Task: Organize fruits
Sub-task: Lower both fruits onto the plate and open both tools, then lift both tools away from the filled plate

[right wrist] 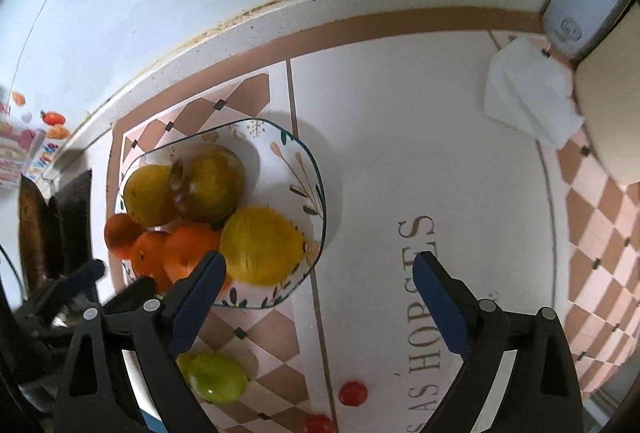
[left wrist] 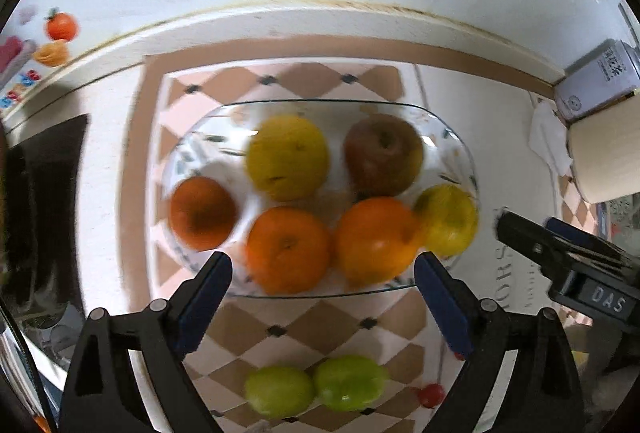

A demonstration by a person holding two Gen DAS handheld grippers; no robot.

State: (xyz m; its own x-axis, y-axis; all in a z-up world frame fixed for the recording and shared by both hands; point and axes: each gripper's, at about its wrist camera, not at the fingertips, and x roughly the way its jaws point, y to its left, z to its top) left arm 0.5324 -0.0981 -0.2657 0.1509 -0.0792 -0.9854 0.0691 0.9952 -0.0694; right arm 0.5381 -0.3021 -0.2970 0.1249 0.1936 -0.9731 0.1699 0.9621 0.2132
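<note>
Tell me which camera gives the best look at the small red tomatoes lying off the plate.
The right wrist view: two red tomatoes lie in the open on the mat, one cut by the bottom edge. The left wrist view shows only one, small, beside its gripper finger.

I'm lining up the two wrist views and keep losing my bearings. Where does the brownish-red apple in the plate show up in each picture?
Left wrist view: the brownish-red apple lies at the plate's far right, above an orange.
Right wrist view: the same apple sits left of centre at the plate's far side, behind the yellow fruit.
Shared landmark: the floral-rimmed plate on the checkered mat.
</note>
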